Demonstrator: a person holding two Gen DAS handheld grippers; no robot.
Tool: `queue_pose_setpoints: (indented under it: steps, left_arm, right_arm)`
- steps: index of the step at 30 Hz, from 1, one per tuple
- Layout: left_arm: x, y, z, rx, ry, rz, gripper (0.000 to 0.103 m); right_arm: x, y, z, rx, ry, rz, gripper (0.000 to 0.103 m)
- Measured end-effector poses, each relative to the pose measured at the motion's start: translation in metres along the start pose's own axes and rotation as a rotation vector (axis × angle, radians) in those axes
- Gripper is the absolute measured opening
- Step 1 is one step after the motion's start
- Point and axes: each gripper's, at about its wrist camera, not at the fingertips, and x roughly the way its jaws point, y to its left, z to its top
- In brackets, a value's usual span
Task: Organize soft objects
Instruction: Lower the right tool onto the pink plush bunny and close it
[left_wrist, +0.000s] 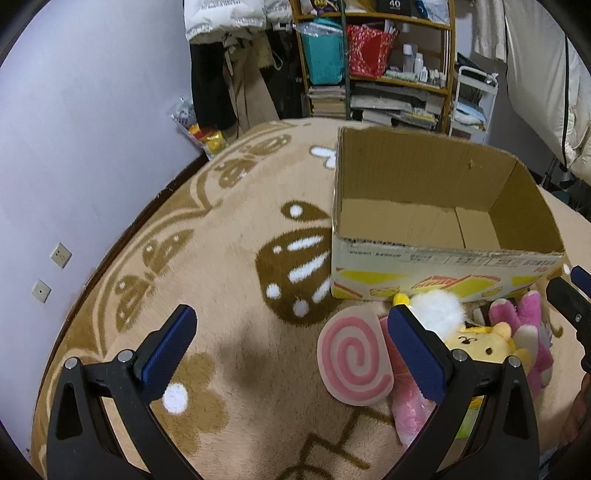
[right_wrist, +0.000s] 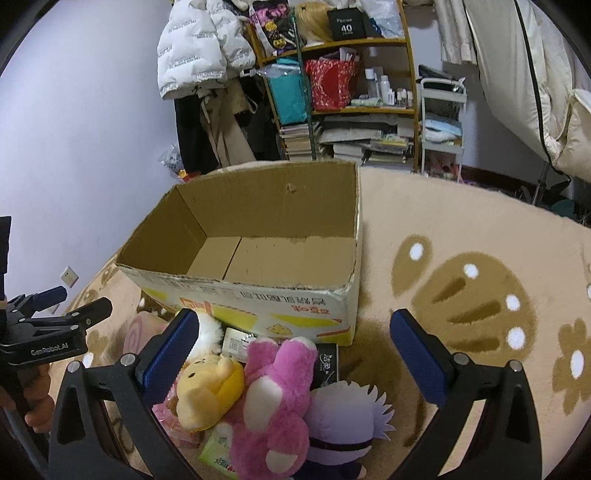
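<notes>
- An open brown corrugated cardboard box with a yellow printed front and ragged, torn top edges stands on a fluffy beige carpet patterned with brown butterflies and flowers; its inside is bare.
- A heap of soft toys lies on the carpet just in front of the box, touching its printed wall.
- In the heap: a yellow plush bear with a rounded snout, a shaggy pink plush bear with white paw pads, and a pale lilac plush doll with spiky felt hair.
- A flat round cushion with a pink spiral lies at the left of the heap, beside a white fluffy tuft.
- A green wet-wipe packet and crinkly pink wrapping lie under the toys.
- The left tool is released, blue ridged pads wide apart, above the carpet and the cushion.
- The right tool is likewise spread wide and grasps nothing, above the heap.
</notes>
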Motion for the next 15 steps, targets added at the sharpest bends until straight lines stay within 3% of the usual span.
queue_pose_setpoints:
  steps: [15]
  left_arm:
    - [0.034, -0.008, -0.011, 0.024, 0.144, -0.049, 0.102]
  right_arm:
    - [0.038, -0.001, -0.010, -0.001, 0.121, 0.037, 0.103]
